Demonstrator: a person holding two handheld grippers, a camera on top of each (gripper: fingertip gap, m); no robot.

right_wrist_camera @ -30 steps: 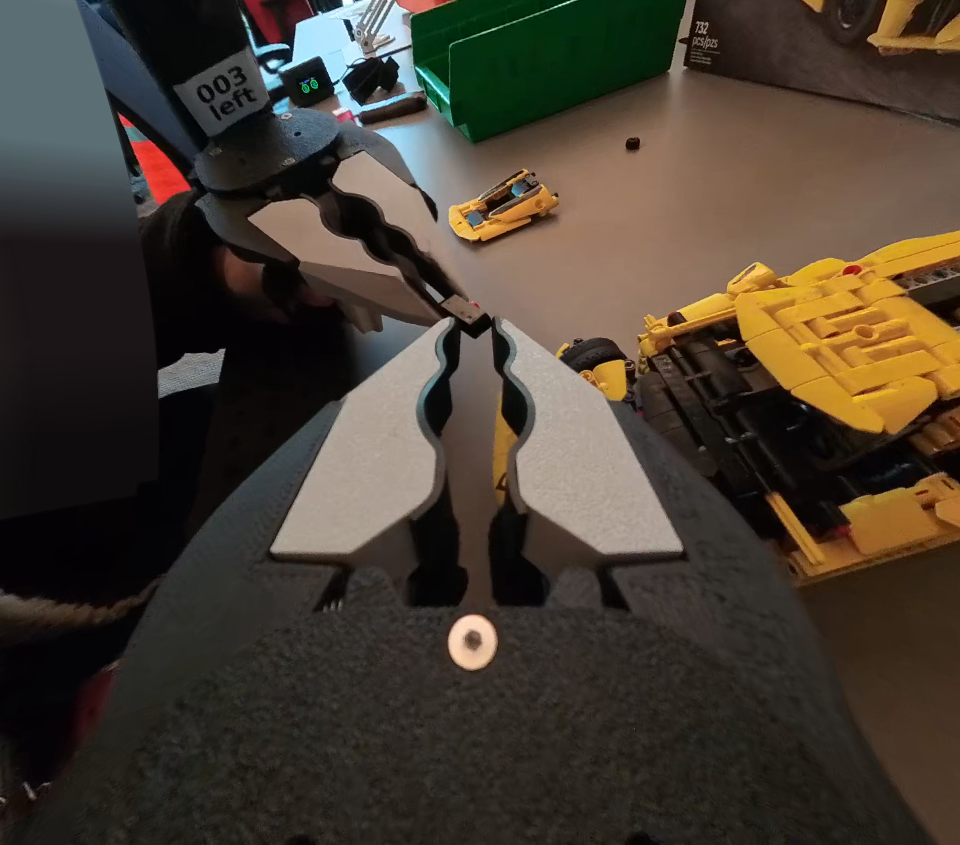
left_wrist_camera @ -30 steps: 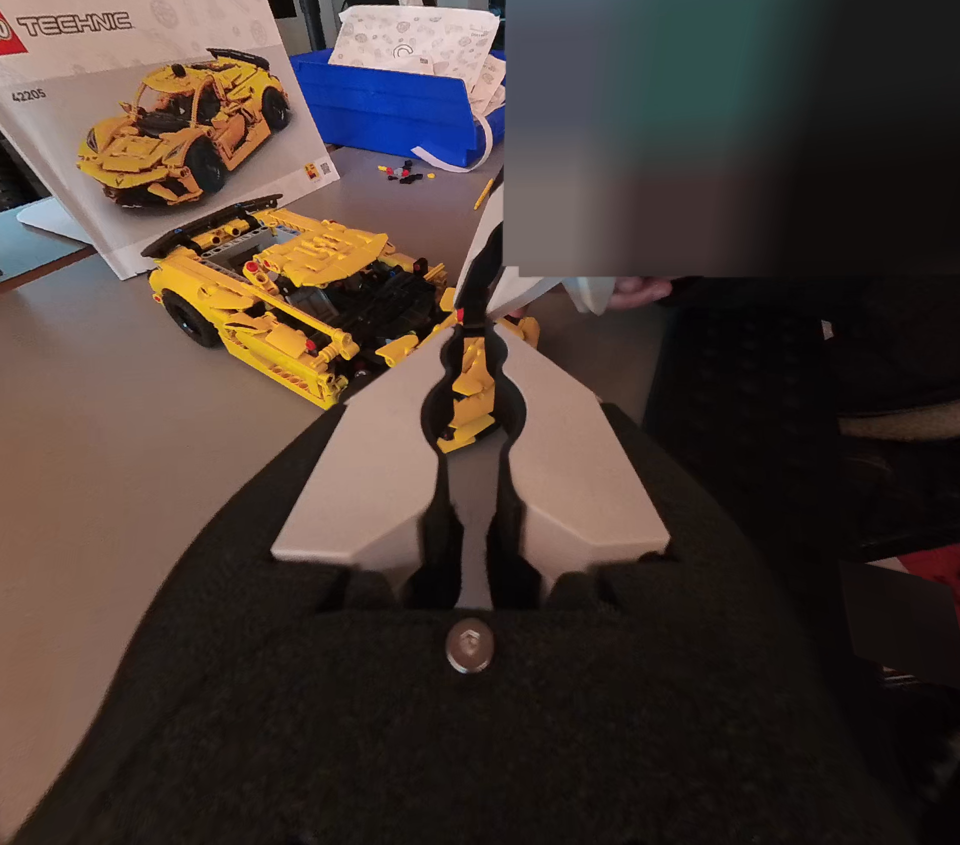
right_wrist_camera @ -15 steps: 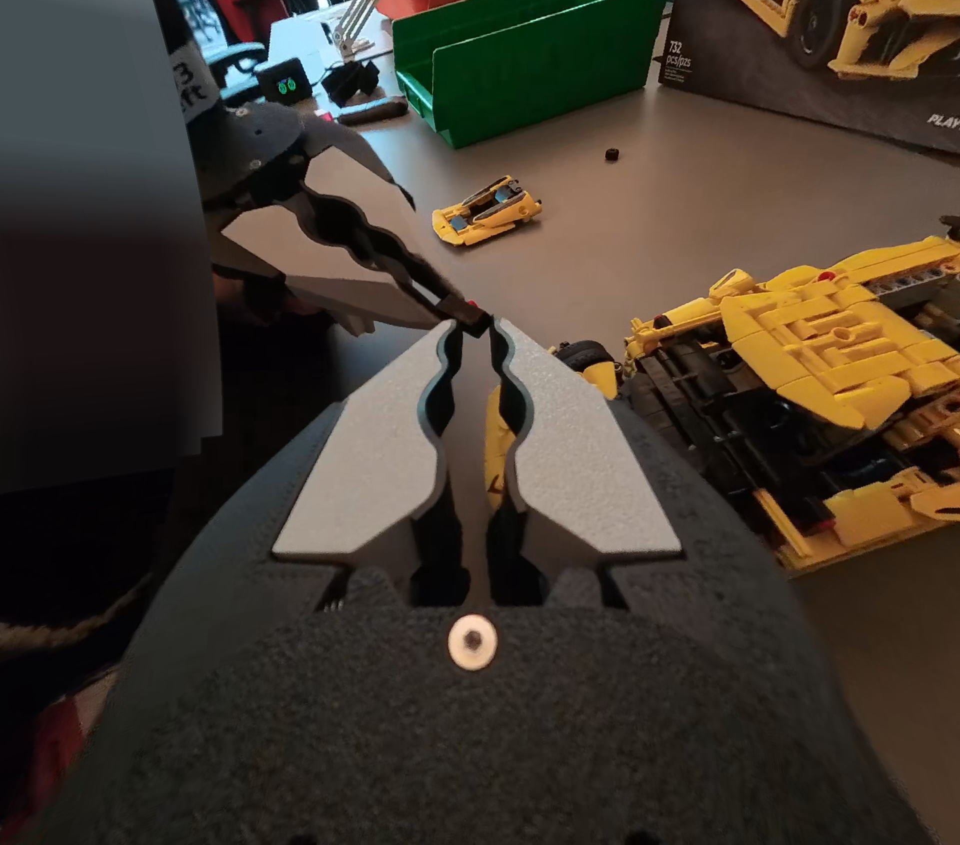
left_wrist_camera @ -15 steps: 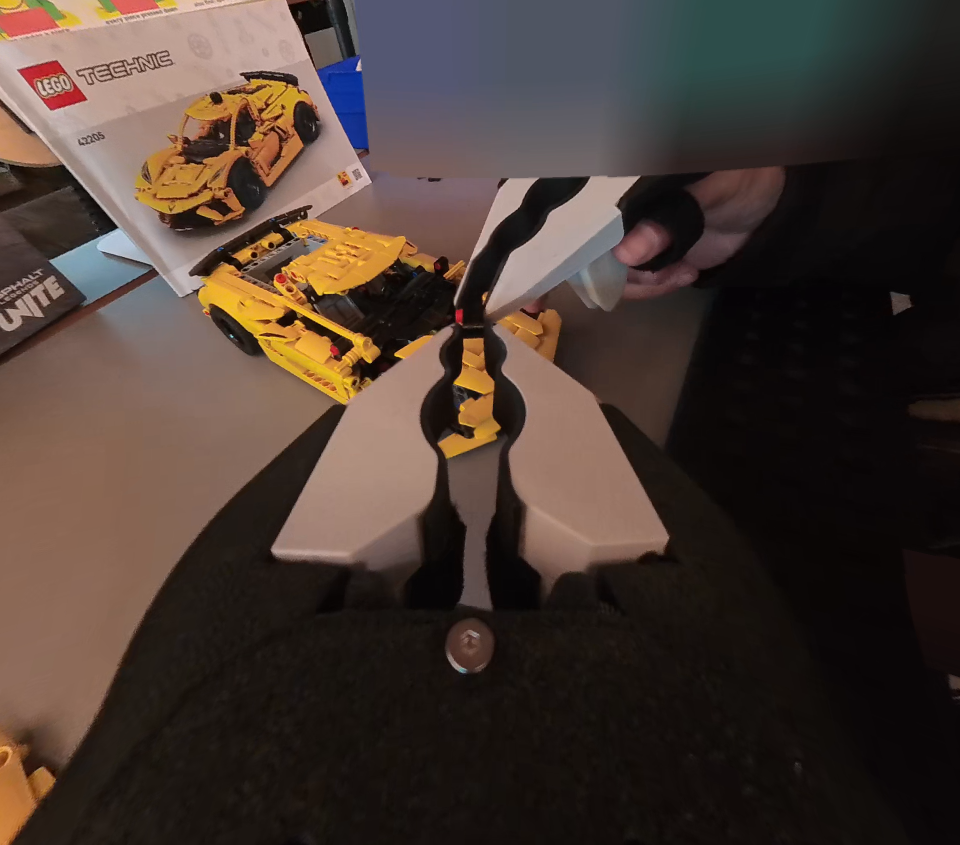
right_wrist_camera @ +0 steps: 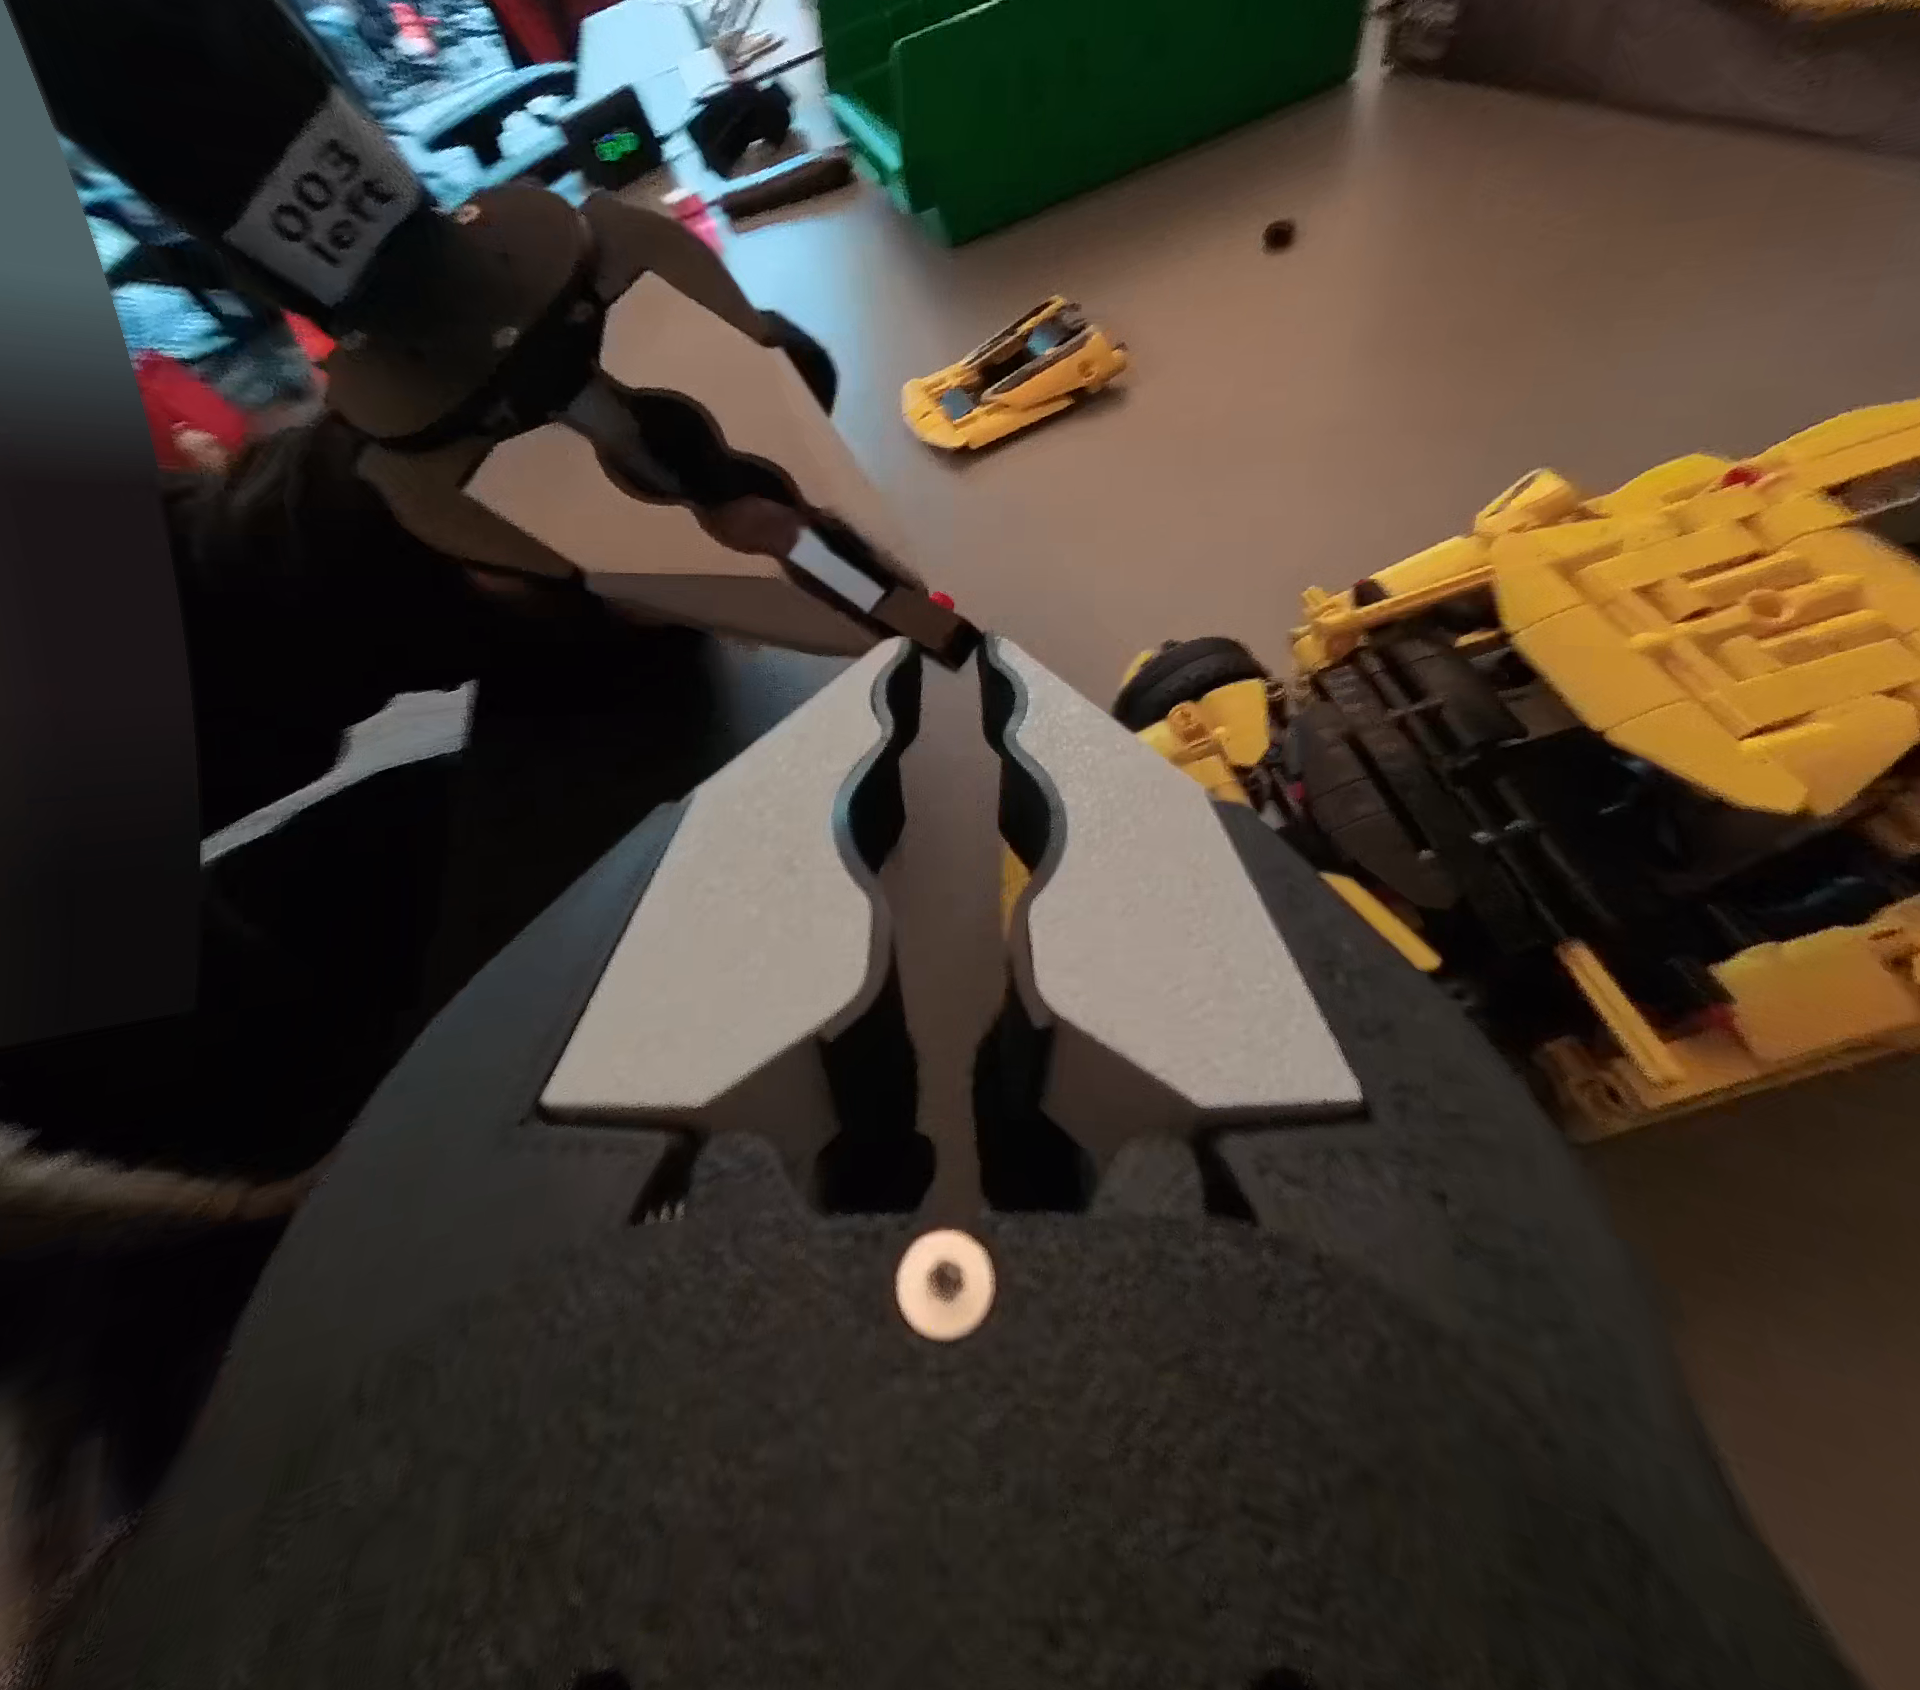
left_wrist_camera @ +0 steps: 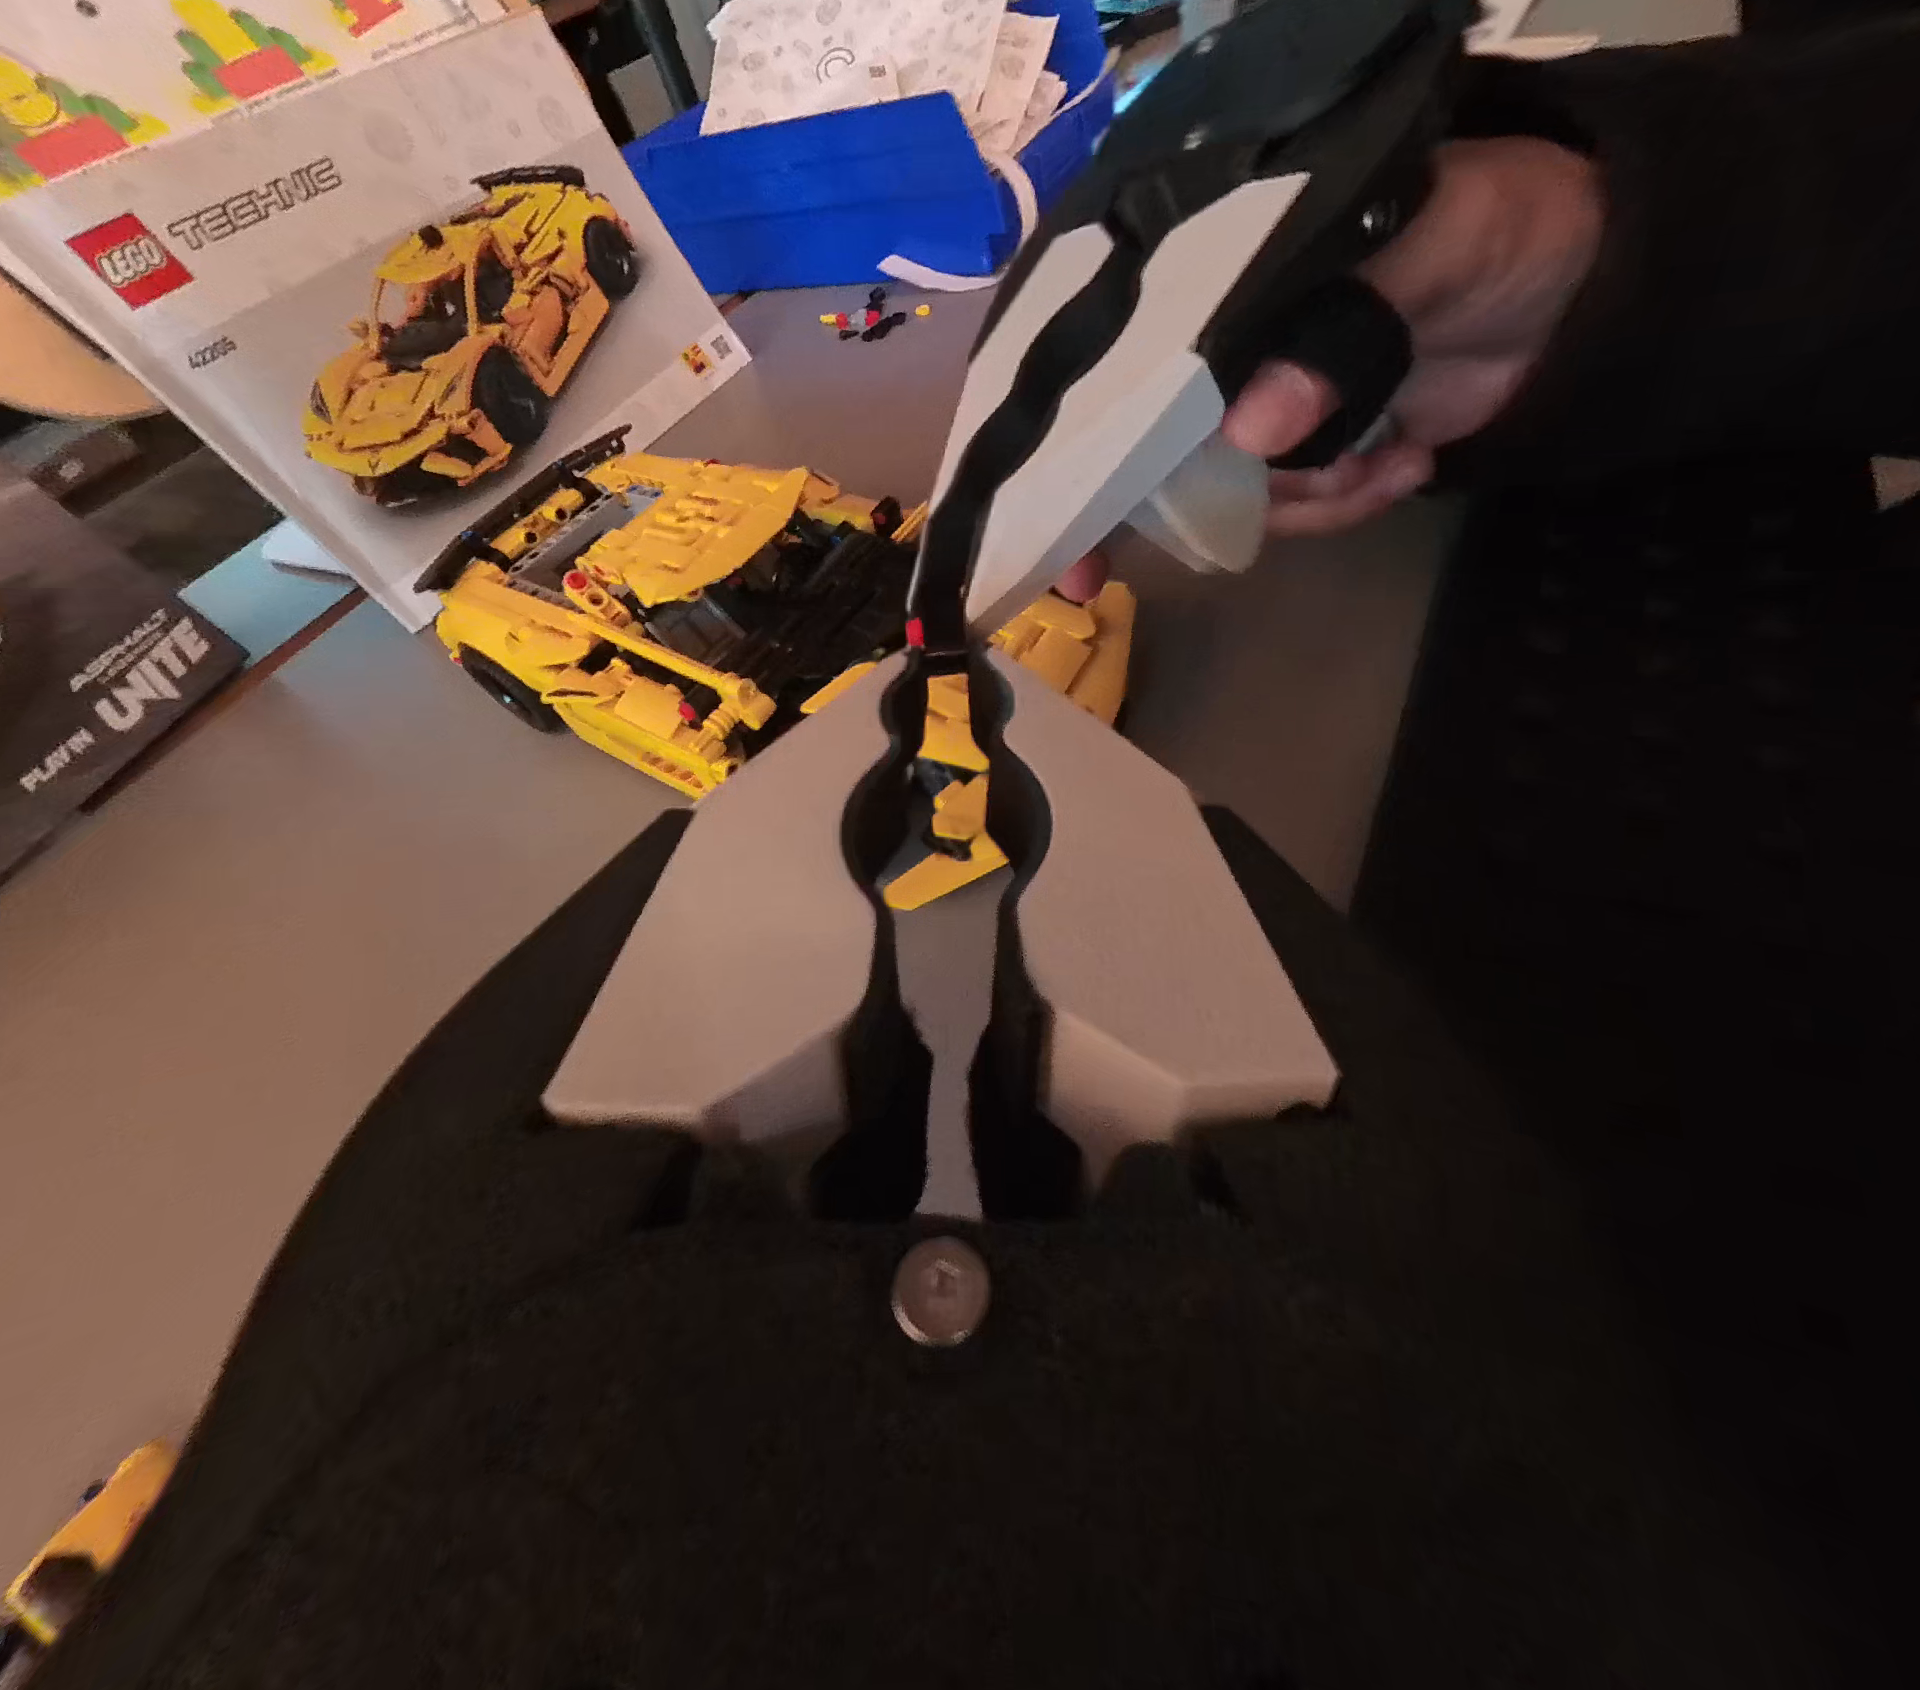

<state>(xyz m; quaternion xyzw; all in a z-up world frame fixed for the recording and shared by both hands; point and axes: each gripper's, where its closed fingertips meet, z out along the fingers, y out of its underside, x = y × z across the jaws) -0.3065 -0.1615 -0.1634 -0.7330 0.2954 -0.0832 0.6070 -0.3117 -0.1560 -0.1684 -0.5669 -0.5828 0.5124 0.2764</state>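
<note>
My left gripper (left_wrist_camera: 943, 666) and my right gripper (right_wrist_camera: 948, 653) meet tip to tip above the grey table (left_wrist_camera: 260, 965). A small black piece with a red pin (right_wrist_camera: 920, 617) sits between both pairs of fingertips, and both grippers are shut on it. In the left wrist view the right gripper (left_wrist_camera: 920, 627) comes down from the upper right, held by a hand (left_wrist_camera: 1455, 331). In the right wrist view the left gripper (right_wrist_camera: 914, 617) comes in from the upper left. A yellow brick-built car (left_wrist_camera: 665, 560) stands on the table just behind the tips; it also shows in the right wrist view (right_wrist_camera: 1662, 653).
An instruction booklet with a picture of the car (left_wrist_camera: 416, 269) leans behind the model. A blue bin with paper bags (left_wrist_camera: 831, 186) and several loose small pieces (left_wrist_camera: 873, 315) lie beyond. A green bin (right_wrist_camera: 1091, 51), a small yellow sub-assembly (right_wrist_camera: 1013, 373) and a black stud (right_wrist_camera: 1276, 235) are on the table. Both grippers' tips are close together, under 4 cm apart. Both grippers' tips are roughly 35 cm from the black stud (right_wrist_camera: 1276, 235).
Both grippers stay tip to tip on the small black piece. The pair has shifted and tilted together, so the right gripper and its hand show more in the left wrist view.
</note>
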